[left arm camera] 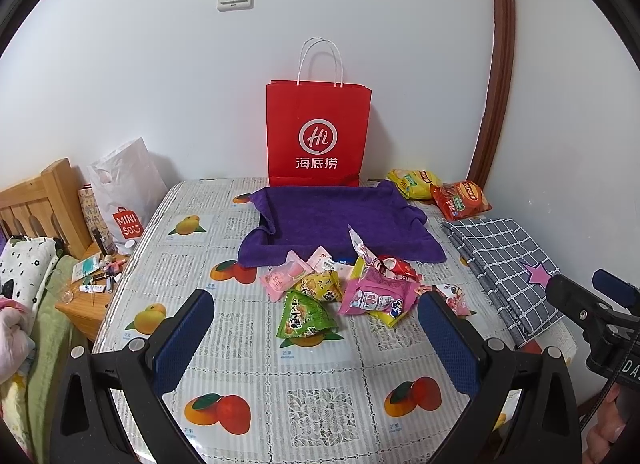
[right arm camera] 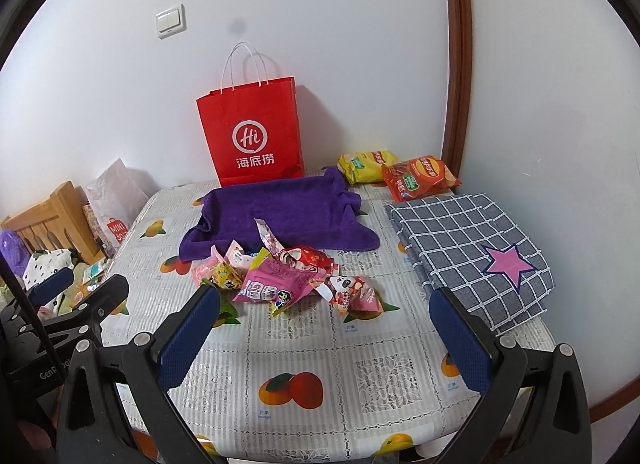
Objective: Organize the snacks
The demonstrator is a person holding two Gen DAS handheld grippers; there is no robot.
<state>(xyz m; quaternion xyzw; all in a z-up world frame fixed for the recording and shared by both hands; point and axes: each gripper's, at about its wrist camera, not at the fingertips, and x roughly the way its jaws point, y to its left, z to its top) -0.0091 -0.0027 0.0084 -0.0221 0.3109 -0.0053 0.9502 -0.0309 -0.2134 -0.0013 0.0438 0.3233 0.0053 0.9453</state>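
A pile of small snack packets [left arm camera: 352,284] lies mid-table in front of a tray lined with a purple towel [left arm camera: 340,220]; the pile [right arm camera: 280,276] and the towel tray [right arm camera: 276,216] also show in the right wrist view. A green triangular packet [left arm camera: 302,316] lies nearest. Two chip bags, yellow [left arm camera: 412,183] and red [left arm camera: 460,200], lie at the back right. A red paper bag [left arm camera: 318,136] stands against the wall. My left gripper [left arm camera: 316,316] is open and empty, just short of the pile. My right gripper [right arm camera: 324,310] is open and empty, near the pile's front.
A folded grey checked cloth with a pink star [right arm camera: 472,248] lies on the right of the table [left arm camera: 280,376]. A white shopping bag [left arm camera: 124,200], a bedside stand with small items [left arm camera: 96,276] and a bed lie left. The wall is close behind.
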